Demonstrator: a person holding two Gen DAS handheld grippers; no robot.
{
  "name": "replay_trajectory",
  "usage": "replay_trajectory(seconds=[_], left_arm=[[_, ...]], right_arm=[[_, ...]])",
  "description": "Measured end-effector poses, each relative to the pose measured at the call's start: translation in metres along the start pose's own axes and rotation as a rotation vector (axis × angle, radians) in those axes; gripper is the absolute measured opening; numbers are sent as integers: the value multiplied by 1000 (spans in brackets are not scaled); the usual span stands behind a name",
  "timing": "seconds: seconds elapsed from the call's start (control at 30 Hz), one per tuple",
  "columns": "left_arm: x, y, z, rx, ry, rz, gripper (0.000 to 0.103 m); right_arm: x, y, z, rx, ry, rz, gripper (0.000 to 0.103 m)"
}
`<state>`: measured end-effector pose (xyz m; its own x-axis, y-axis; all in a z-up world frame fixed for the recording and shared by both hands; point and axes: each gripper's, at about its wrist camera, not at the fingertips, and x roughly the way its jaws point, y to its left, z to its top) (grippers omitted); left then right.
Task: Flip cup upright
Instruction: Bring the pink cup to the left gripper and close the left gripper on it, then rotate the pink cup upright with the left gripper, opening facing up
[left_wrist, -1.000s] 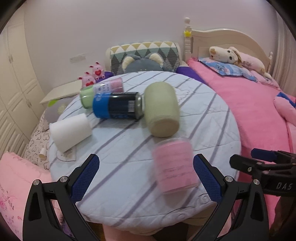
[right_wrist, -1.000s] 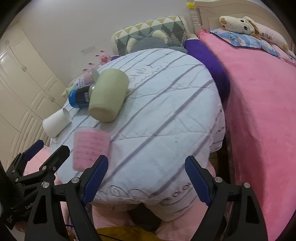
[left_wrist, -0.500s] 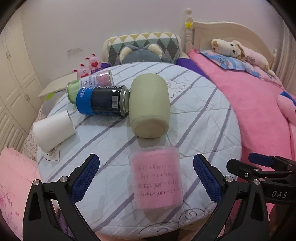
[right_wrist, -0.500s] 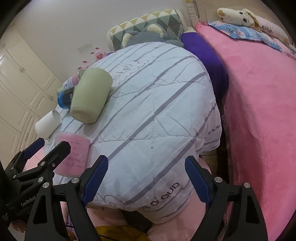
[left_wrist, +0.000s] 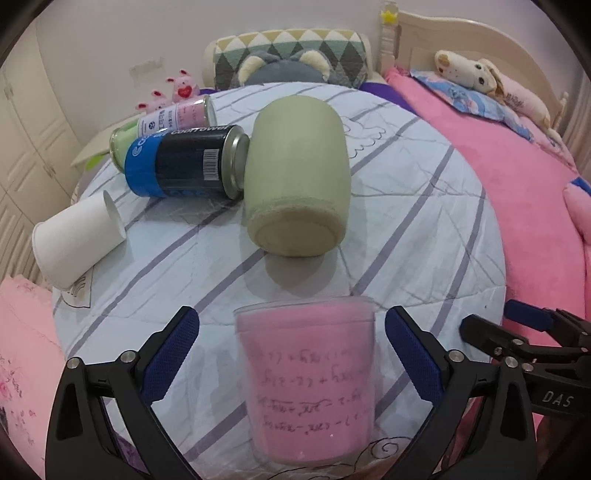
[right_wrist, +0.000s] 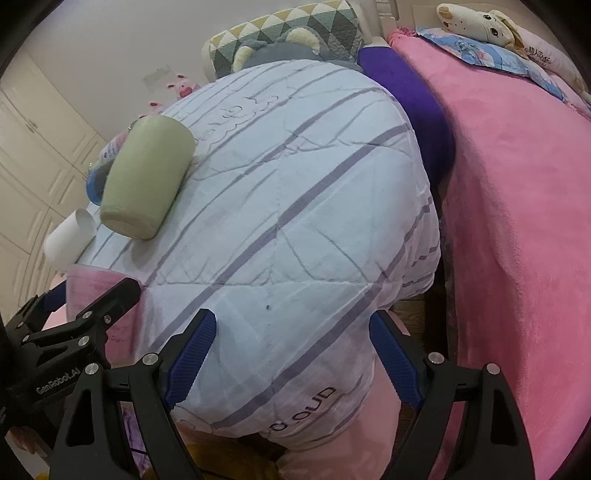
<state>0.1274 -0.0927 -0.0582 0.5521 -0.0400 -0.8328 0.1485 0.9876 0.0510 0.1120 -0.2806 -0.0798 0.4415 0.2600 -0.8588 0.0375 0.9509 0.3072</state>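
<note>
- The translucent pink plastic cup with handwritten lines on it (left_wrist: 308, 380) is at the near edge of the round surface covered in a pale blue striped quilt (left_wrist: 406, 229). Its wide rim is toward the far side and its narrower base toward me. The writing reads inverted, so I judge it is not upright yet.
- The cup lies straight ahead of my left tongs (left_wrist: 291, 354), between the two blue pads (left_wrist: 173, 354), with a gap on each side and no contact.
- The left tongs are spread wide and hold nothing.
- Its long axis runs roughly along my approach line, so I judge closing across its body is the move.
- The right tongs (right_wrist: 291, 362) are also wide and empty, aimed at bare quilt; the cup sits well off to their left, so the left hand is nearer.
- Farther out lie a sage green mug on its side (left_wrist: 295, 177), a blue and black can (left_wrist: 184, 166) and a white paper cup (left_wrist: 74, 240).
</note>
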Motion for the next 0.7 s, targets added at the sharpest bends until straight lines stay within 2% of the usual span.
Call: replay_trajectory(seconds=[0.03,0.1,0.17,0.47,0.7], left_arm=[[0,-1,0,2,-4,1,90],[1,-4,0,20,1,3,74],[2,-6,-1,42,8,3,67],[-5,-4,0,38,-8,13,67],[-18,-2,9,46,-63,27,67]], right_arm=[[1,0,0,1,2,1,86],[0,-1,1,2,-1,-3,86],[0,-2,2,6,-4,-2,86],[0,-5,3,23,0,1,86],[-1,-3,7,21,-8,-3,86]])
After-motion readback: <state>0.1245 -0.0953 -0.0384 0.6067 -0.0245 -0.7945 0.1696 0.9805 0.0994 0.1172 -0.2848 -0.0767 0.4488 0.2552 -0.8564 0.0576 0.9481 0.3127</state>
